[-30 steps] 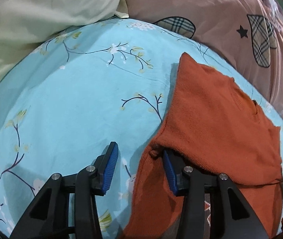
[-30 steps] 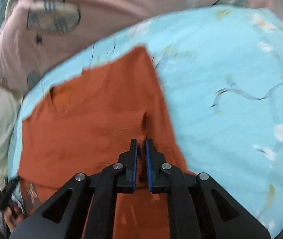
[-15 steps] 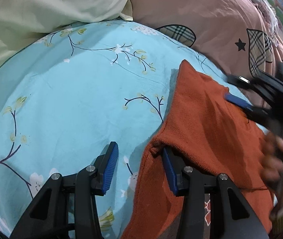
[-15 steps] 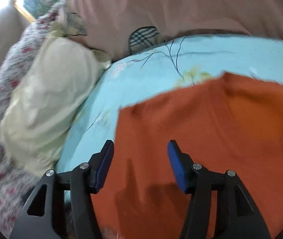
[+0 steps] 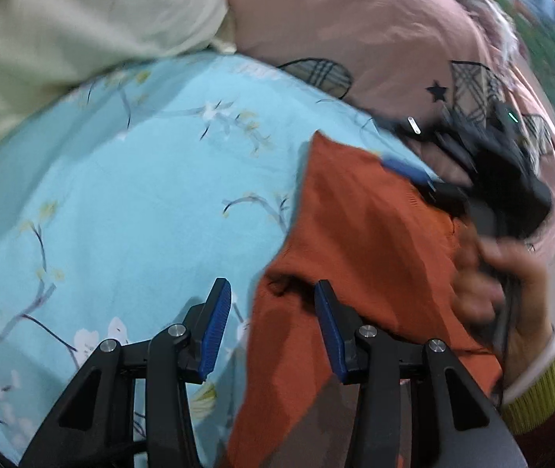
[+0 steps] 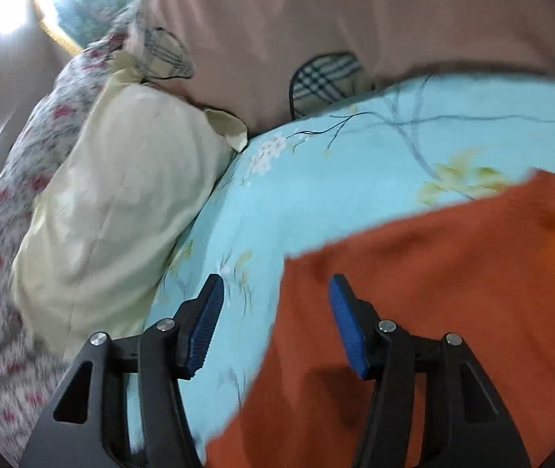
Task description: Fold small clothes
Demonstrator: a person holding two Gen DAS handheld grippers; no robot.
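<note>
An orange knit garment (image 5: 355, 241) lies partly folded on the light blue floral bedsheet (image 5: 121, 202). My left gripper (image 5: 273, 323) is open, its jaws astride the garment's folded left edge. My right gripper (image 6: 275, 319) is open over the garment's corner (image 6: 433, 292), its left finger over the sheet (image 6: 316, 179) and its right over the cloth. In the left wrist view the right gripper (image 5: 406, 167) and the hand holding it appear blurred over the garment's far right side.
A pale yellow pillow (image 5: 82, 27) (image 6: 113, 210) lies at the far left. A pink quilt with plaid patches (image 5: 375, 31) (image 6: 355, 27) bounds the far side. A flowered blanket (image 6: 0, 273) lies beyond the pillow.
My right gripper has opened, let go of the garment and swung round to the garment's far corner. My left gripper has stayed open at the folded edge.
</note>
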